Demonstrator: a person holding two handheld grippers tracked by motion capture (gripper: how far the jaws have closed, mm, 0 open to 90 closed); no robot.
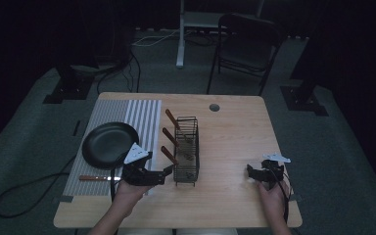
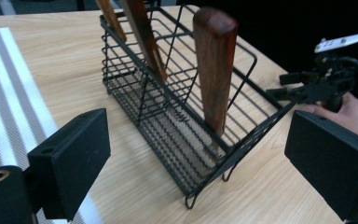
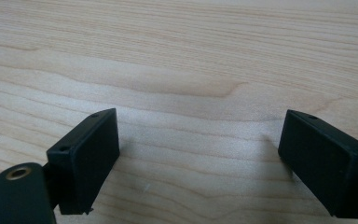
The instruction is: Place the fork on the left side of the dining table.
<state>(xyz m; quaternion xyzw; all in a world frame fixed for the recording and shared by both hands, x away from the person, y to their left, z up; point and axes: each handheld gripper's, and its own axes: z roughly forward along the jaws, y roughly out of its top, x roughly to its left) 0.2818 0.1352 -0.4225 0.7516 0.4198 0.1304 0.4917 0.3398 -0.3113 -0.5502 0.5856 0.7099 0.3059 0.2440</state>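
A black wire rack (image 1: 186,149) stands mid-table and holds three wooden-handled utensils (image 1: 169,154) that lean left. My left gripper (image 1: 165,173) sits just left of the rack's near end, open and empty. In the left gripper view, the rack (image 2: 168,112) lies straight ahead between the wide-apart jaws of the left gripper (image 2: 200,156), with the nearest wooden handle (image 2: 214,70) upright in it. My right gripper (image 1: 251,174) rests near the table's front right, open. In the right gripper view, the right gripper (image 3: 200,154) has bare wood between its jaws.
A grey striped mat (image 1: 142,117) covers the table's left side with a black pan (image 1: 108,145) on it. Another wooden-handled utensil (image 1: 94,178) lies on the mat's near edge. A cable hole (image 1: 214,107) is at the back. A chair (image 1: 247,46) stands beyond the table.
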